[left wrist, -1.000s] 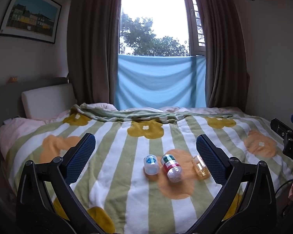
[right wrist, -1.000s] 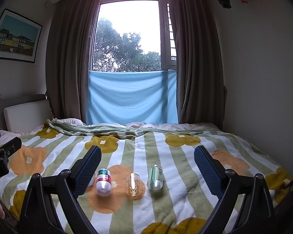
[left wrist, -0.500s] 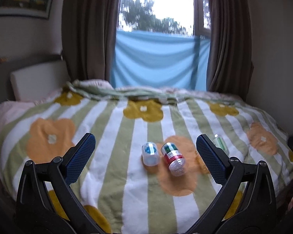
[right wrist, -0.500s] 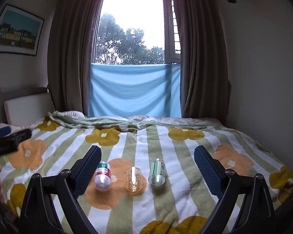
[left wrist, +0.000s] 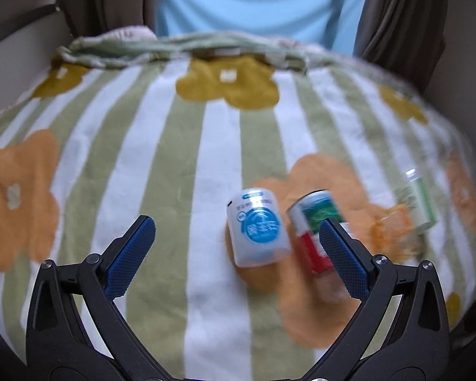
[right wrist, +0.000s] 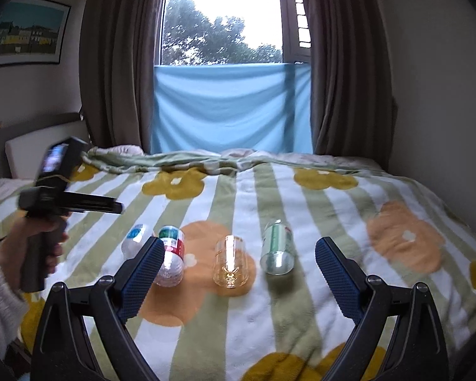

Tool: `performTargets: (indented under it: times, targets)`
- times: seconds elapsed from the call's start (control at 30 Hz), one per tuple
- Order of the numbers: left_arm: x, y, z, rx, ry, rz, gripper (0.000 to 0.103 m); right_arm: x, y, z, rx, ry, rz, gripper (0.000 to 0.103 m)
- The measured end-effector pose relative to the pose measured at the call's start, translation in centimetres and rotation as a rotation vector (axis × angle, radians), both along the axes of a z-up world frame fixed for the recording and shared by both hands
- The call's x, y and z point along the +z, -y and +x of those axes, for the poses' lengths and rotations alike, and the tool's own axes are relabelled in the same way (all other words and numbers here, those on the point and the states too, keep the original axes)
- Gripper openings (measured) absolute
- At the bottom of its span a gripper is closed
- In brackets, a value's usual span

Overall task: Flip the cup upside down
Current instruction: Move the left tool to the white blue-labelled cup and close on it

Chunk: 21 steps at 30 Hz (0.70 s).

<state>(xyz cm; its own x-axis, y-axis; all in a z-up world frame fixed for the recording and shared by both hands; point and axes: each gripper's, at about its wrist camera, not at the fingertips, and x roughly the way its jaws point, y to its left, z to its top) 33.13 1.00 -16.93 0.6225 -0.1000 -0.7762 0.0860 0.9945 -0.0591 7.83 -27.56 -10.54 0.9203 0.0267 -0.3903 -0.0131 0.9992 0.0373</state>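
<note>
Cup (left wrist: 256,228), white with a blue label, lies untouched at the left end of the row on the bed (left wrist: 161,146) as I aim my released left gripper (left wrist: 234,250) at it, right gripper (right wrist: 239,273) also spread, flip undone.

the left wrist camera is looking steeply down along its fingers, sitting close over the striped blanket (left wrist: 206,158) and the blue-label cup (left wrist: 257,228); the right wrist camera is facing level toward the window (right wrist: 222,22) from farther back; both are sharing the row of cups and the blanket's far edge.
</note>
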Motion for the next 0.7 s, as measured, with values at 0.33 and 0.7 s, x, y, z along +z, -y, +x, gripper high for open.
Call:
performTargets:
  times: [0.33,0.7]
  targets:
    - [-5.3,0.9,6.1,-0.017,-0.184,-0.028,0.1,-2.5,-0.8,3.2,0.074,-0.012,0.013,0.095]
    - [-8.5,0.3,8.4,-0.055,-0.358,-0.151,0.075,-4.6,-0.6,4.7,0.081,-0.054,0.025,0.095]
